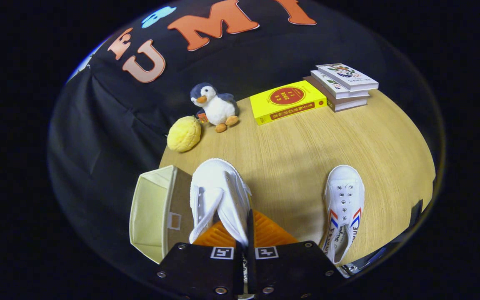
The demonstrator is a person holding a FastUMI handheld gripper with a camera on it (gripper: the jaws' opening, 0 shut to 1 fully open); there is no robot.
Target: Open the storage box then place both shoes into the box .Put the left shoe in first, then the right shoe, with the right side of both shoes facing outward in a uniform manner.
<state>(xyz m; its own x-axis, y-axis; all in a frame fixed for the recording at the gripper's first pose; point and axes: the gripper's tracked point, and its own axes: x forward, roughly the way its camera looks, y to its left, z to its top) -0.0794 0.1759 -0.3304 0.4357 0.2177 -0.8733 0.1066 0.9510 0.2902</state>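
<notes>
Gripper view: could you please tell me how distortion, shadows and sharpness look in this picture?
Gripper view: fisheye bends the table edge into a curve; soft shadows fall beside the free shoe and penguin; the gripper, shut on the held shoe, is sharp, as are the books.

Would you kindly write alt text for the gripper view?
The tongs are shut on a white shoe, held beside an open beige storage box. A second white shoe lies on the wooden table; a plush penguin and books sit beyond.
</notes>
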